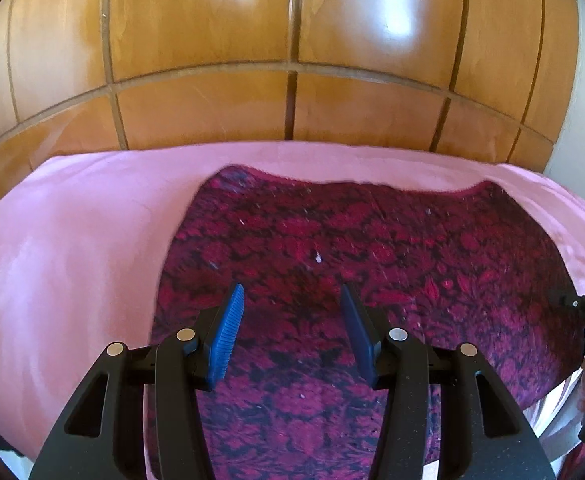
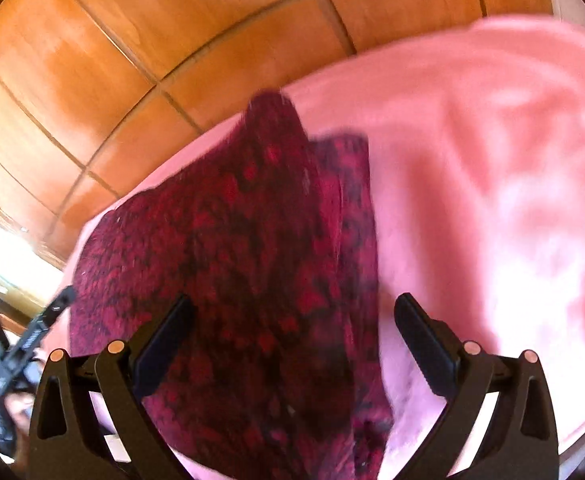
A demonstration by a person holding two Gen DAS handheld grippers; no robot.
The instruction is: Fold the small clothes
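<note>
While both our grippers hang released over the crimson floral garment (image 1: 372, 248) spread on the pink bed cover (image 1: 72, 240), the left gripper (image 1: 292, 312) sits above its middle, and the right gripper (image 2: 292, 336) straddles its raised right-hand fold, nearer that edge.

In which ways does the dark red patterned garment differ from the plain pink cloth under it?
The dark red floral-patterned garment carries a black leaf pattern, while the plain pink cloth has one flat colour. The garment covers only part of the surface; the pink cloth extends past it at the back and on both sides. The garment lies on top, the pink cloth underneath. Both are soft fabric spread fairly flat.
</note>
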